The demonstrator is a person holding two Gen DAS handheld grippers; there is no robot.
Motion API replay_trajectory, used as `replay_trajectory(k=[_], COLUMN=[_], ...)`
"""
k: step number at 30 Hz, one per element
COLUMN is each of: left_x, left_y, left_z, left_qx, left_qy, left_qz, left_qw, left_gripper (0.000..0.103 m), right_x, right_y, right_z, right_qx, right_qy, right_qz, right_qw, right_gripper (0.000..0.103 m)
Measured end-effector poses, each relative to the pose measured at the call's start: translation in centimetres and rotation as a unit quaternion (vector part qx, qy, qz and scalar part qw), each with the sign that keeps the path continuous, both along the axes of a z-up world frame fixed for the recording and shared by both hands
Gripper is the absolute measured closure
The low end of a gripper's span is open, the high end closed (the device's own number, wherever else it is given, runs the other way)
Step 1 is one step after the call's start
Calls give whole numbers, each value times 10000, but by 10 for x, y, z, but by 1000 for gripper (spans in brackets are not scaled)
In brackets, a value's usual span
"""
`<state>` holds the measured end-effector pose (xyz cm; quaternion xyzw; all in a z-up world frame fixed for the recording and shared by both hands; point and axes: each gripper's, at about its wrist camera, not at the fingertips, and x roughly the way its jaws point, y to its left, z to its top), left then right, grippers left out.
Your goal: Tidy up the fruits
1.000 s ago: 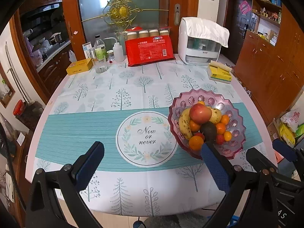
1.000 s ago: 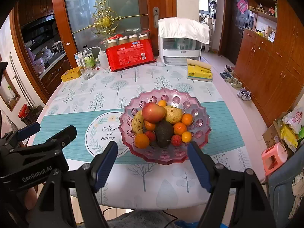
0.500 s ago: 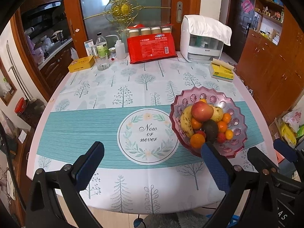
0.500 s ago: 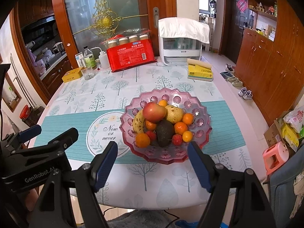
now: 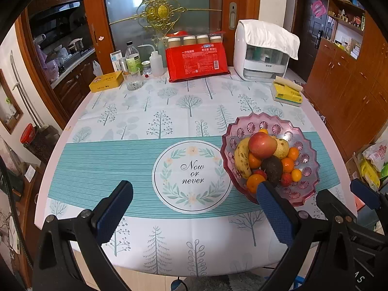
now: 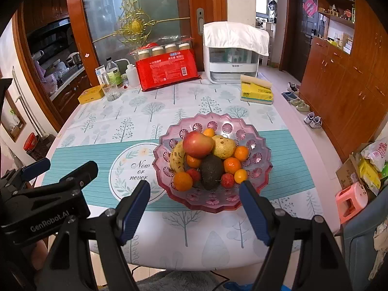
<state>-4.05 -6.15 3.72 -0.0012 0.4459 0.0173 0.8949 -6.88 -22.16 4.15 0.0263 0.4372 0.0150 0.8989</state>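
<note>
Right wrist: fruit bowl (image 6: 257,145) beyond spread (empty) fingers (image 6: 134,208).

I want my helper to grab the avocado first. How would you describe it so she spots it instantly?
Look at the pink scalloped fruit bowl on the tree-print tablecloth. Near the front of the pile, below the big red apple, sits the avocado: the only dark, almost black fruit, egg-shaped, among bright oranges.
</note>
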Motion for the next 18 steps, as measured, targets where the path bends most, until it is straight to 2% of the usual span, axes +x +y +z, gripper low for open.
replay_trajectory(k=[18], left_x=[4], left_y=[3], left_z=[-7], left_qx=[39], left_qy=[36], left_qz=[40], left_qw=[10000], left_gripper=[2], right_x=[10], right_y=[3], right_z=[-5], right_qx=[0], right_qy=[40], right_qz=[26], right_qw=[10000], right_gripper=[26])
